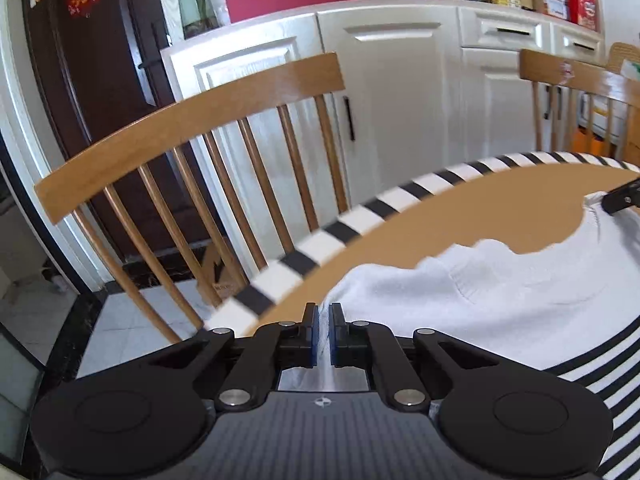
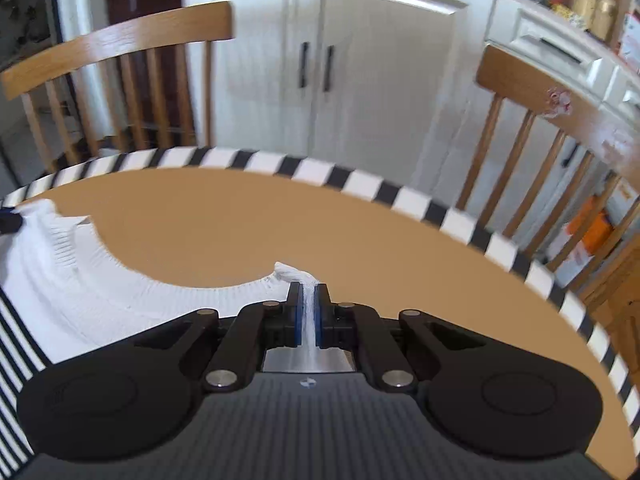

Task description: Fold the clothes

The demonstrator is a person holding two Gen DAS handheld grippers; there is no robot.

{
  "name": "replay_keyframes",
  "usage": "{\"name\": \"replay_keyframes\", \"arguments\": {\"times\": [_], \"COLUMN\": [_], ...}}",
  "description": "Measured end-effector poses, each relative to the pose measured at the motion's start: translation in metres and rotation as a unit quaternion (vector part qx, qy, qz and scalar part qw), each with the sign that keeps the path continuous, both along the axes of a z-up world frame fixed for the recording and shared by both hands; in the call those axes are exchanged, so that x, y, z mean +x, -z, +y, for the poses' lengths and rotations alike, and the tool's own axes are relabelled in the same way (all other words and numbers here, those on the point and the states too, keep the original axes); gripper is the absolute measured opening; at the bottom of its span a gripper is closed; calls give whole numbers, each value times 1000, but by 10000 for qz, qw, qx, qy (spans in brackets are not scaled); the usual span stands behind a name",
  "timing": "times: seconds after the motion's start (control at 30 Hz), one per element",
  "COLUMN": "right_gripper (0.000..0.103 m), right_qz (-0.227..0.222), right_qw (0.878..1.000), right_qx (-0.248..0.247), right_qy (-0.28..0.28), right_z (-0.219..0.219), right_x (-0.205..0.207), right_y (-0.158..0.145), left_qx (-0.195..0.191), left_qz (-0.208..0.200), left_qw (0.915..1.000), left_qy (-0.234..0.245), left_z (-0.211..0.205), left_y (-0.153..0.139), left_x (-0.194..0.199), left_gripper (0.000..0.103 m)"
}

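A white knitted garment lies on a tan table, partly over black-and-white striped cloth. My left gripper is shut on the garment's left edge, white fabric pinched between its blue pads. In the right wrist view the same white garment spreads to the left, its ribbed hem curving toward my right gripper, which is shut on a bunched corner of it. The right gripper's tip shows at the far right of the left wrist view.
The table has a black-and-white striped rim. Wooden spindle-back chairs stand close behind it, one at each side. White cabinets fill the background, with a dark door at left.
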State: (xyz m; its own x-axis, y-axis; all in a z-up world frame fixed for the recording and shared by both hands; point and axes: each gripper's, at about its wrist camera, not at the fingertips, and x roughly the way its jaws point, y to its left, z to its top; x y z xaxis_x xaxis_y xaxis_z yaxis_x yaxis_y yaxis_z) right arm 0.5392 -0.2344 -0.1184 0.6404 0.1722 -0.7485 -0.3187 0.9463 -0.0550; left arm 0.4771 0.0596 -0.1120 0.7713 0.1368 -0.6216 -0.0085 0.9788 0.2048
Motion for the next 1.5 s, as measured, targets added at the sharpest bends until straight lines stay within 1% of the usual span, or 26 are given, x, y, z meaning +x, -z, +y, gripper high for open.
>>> {"name": "replay_keyframes", "arguments": {"times": [0.1,0.13,0.2,0.23,0.3,0.37,0.4,0.43,0.47,0.57,0.67,0.7,0.73,0.8,0.9,0.93,1.0,1.07,1.1,1.17,1.2,1.23,1.27,1.33,1.4,1.5], "right_gripper": [6,10,32,47,45,45,45,46,46,46,46,46,47,47,47,47,48,52,52,52,51,50,50,49,48,45], "right_qz": [-6,-19,-23,-14,-154,-353,-437,-444,-451,-328,-297,-321,-375,-482,-715,-799,-918,-966,-951,-825,-737,-633,-527,-185,236,568], "right_qw": [9999,9999,9999,9999,9996,9982,9968,9954,9937,9936,9949,9949,9940,9920,9871,9850,9807,9774,9762,9759,9765,9805,9842,9927,9913,9862], "right_qx": [4,-50,-88,-74,178,398,581,727,873,920,815,803,844,925,1031,1053,1149,1198,1210,1185,1156,1034,909,176,-288,87], "right_qy": [106,120,112,91,140,263,331,439,546,567,519,517,583,715,998,1106,1289,1453,1531,1635,1665,1545,1425,1179,1262,1554], "right_z": [0,0,-1,-3,-14,-24,-31,-35,-40,-41,-42,-44,-49,-58,-76,-82,-96,-110,-120,-139,-148,-153,-159,-161,-165,-179], "right_x": [5,3,1,-1,-10,-20,-25,-28,-30,-32,-34,-35,-39,-45,-55,-59,-70,-85,-95,-117,-129,-141,-153,-168,-173,-177], "right_y": [2,2,1,0,-7,-15,-20,-21,-22,-20,-19,-20,-23,-28,-36,-39,-44,-51,-53,-61,-64,-65,-66,-58,-45,-35], "left_qx": [42,46,-164,-280,-584,-917,-1042,-1164,-1285,-519,-336,-364,-421,-254,199,77,-316,-462,-522,-717,-778,-782,-766,-802,-985,-1314], "left_qz": [-23,-12,18,2,-320,-592,-430,-261,-91,568,1040,1111,1121,939,191,-19,-141,-94,-94,-331,-525,-705,-806,-734,-512,-204], "left_qw": [10000,10000,9997,9993,9973,9924,9903,9873,9832,9839,9794,9780,9760,9790,9890,9926,9963,9965,9962,9940,9925,9913,9906,9902,9897,9863], "left_qy": [43,77,199,240,315,572,812,1053,1293,1614,1696,1730,1817,1793,1450,1213,790,694,696,762,785,793,801,878,905,975], "left_z": [-4,-6,0,3,14,18,14,10,7,-23,-38,-41,-45,-55,-66,-65,-61,-59,-57,-49,-46,-42,-39,-38,-39,-45], "left_y": [1,1,-5,-10,-28,-47,-49,-52,-54,-38,-22,-19,-18,-15,-10,-9,-8,-8,-9,-21,-31,-41,-47,-56,-59,-54], "left_x": [7,7,3,1,-5,-2,11,23,36,72,86,86,85,78,66,65,72,72,71,58,41,16,1,-33,-65,-111], "left_gripper": [6,7,16,19,25,42,53,53,53,52,44,30,10,6,5,5,6,8,15,35,50,57,58,61,61,62]}}
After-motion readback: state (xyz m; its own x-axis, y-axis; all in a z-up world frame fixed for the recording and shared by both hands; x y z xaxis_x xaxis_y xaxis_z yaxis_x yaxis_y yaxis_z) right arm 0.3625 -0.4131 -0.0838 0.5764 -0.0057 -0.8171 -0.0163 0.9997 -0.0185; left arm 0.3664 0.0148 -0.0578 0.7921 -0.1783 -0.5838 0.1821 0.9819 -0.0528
